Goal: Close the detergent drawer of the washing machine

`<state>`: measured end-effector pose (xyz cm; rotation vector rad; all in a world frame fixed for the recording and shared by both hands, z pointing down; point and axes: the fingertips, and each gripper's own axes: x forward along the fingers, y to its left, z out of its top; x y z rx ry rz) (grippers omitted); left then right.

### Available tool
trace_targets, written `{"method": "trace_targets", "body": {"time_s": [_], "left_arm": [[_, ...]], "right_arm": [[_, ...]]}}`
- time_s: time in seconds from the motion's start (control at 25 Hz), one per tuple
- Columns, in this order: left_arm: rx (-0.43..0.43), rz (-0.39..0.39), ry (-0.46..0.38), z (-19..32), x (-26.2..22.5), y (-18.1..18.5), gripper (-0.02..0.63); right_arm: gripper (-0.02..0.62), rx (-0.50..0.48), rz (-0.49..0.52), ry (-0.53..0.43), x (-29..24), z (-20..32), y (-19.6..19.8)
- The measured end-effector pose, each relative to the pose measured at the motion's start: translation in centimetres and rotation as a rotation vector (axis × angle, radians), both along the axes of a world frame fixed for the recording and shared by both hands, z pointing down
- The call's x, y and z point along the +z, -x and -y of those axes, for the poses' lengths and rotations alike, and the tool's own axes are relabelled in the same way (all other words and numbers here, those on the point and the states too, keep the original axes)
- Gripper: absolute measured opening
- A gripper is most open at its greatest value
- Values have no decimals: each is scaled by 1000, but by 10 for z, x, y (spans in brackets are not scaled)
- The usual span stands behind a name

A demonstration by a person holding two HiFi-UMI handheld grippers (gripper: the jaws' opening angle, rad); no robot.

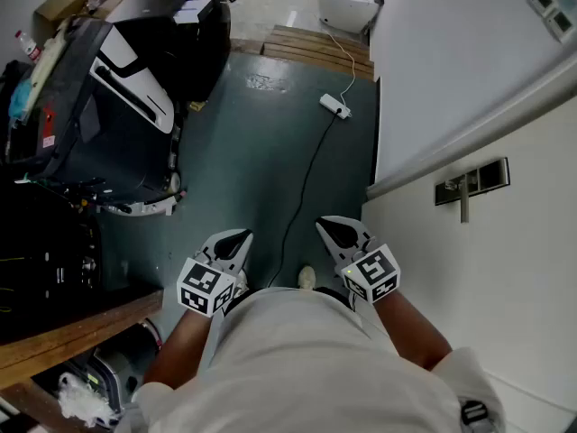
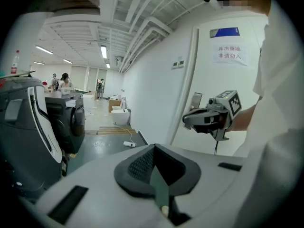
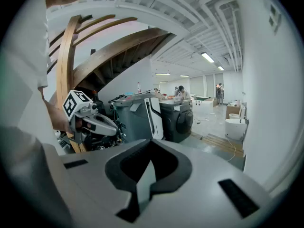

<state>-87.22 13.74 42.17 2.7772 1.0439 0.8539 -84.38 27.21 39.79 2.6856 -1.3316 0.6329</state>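
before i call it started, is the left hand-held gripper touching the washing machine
Apart. The left gripper view shows the washing machine far across the floor beyond the left hand-held gripper.

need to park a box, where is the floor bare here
Bare teal floor lies between the grey machine and black washing machine on the left and the white wall on the right, short of the wooden boards. A power strip and its cable cross its right side. The left is crowded.

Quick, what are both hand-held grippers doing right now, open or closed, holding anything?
Left hand-held gripper: closed, holding nothing.
Right hand-held gripper: closed, holding nothing.
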Motion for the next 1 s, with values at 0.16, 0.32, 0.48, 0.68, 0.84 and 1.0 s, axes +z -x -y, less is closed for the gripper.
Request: {"method": "trace_targets", "body": {"time_s": [0.16, 0.32, 0.48, 0.68, 0.84, 1.0], "left_arm": [[8, -14, -6, -58, -3, -7, -3], [-9, -2, 13, -92, -7, -8, -3], [-10, 23, 23, -105, -6, -20, -3], [9, 11, 28, -104, -1, -60, -3], [16, -1, 48, -94, 3, -107, -3], [-12, -26, 55, -73, 4, -157, -3]], "right_arm": [[3, -12, -56, -4, -7, -42, -19], [3, -11, -51, -31, -4, -65, -29], [3, -3, -32, -43, 3, -75, -39], [3, -21, -10, -36, 18, -76, -60], [3, -28, 9, -28, 19, -69, -88], [4, -30, 3, -9, 14, -52, -125]]}}
